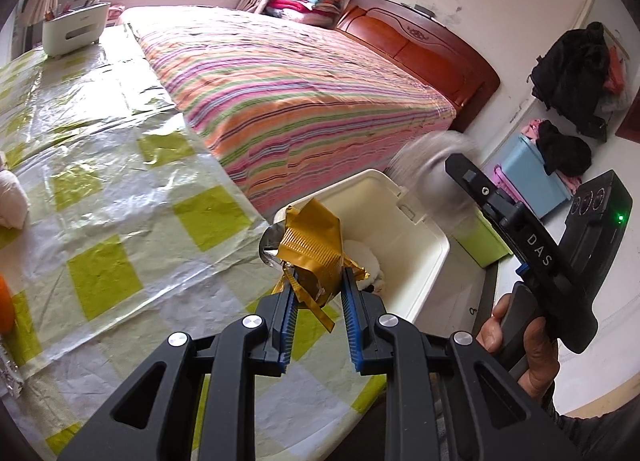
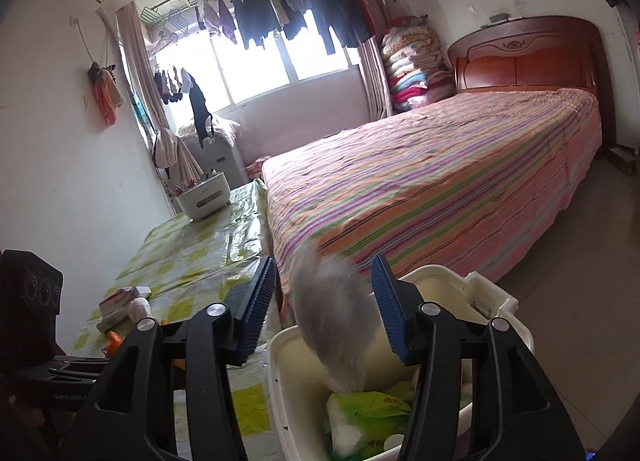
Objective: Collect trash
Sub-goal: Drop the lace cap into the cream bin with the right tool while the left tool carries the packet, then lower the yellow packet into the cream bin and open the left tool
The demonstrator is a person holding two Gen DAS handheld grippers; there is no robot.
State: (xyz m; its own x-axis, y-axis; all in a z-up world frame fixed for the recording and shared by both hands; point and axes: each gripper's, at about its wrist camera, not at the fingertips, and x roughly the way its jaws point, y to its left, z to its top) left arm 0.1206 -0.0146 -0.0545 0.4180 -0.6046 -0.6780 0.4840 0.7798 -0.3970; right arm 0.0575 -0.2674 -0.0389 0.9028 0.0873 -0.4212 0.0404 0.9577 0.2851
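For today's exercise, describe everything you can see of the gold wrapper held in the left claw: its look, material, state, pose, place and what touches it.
The gold wrapper is a crumpled, shiny foil-like packet, gold outside with a finely striped band and a silvery lining showing at its torn left edge. A loose gold strip dangles below it. It stands roughly upright, pinched low between the blue ribbed pads of the left claw, above the table's edge and beside the rim of the white bin. Only the pads appear to touch it.
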